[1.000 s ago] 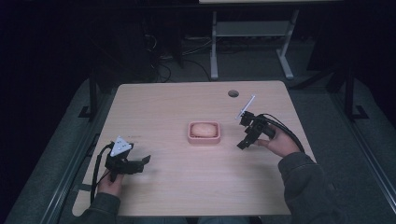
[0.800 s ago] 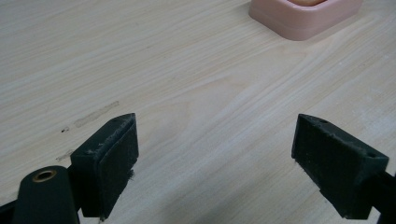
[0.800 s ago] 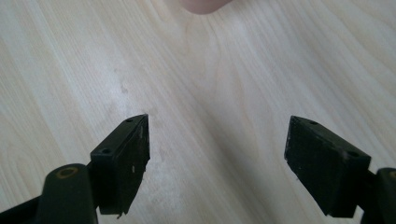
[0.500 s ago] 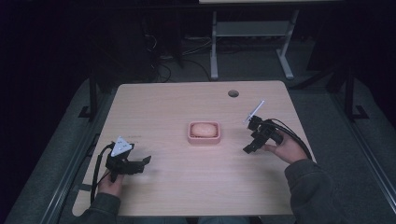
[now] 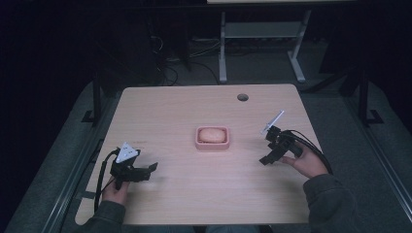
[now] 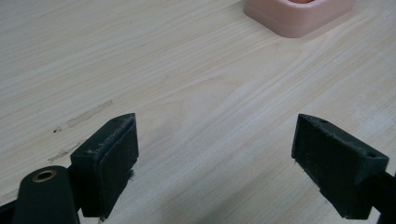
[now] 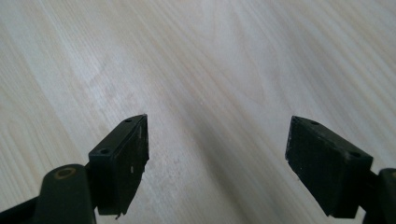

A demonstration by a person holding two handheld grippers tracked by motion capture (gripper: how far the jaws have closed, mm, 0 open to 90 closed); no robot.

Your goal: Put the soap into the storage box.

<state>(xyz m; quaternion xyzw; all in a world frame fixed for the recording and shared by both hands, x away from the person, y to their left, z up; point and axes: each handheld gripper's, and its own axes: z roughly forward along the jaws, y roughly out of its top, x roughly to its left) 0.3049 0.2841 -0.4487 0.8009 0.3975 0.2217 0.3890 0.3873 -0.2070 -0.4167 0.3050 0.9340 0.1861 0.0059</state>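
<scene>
Resting on table: pink dish [image 5: 212,138], mid-table [image 5: 184,107], holding a pale rounded lump.
Left gripper [image 5: 144,171]: near-left of dish, jaws apart, empty.
Right gripper [image 5: 269,149]: right of dish, jaws apart, empty.
Handling: dish probably light, rigid; grip its rim.

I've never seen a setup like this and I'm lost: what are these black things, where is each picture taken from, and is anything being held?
A person sits at a wooden table, holding a hand-operated claw in each hand: the left claw and the right claw. One picture looks down from above. The other two come from cameras riding on the claws, so you see each one's black jaws over the wood. A pink dish with something pale inside sits mid-table; its corner shows in the left claw's view. Both claws are open and hold nothing.
</scene>
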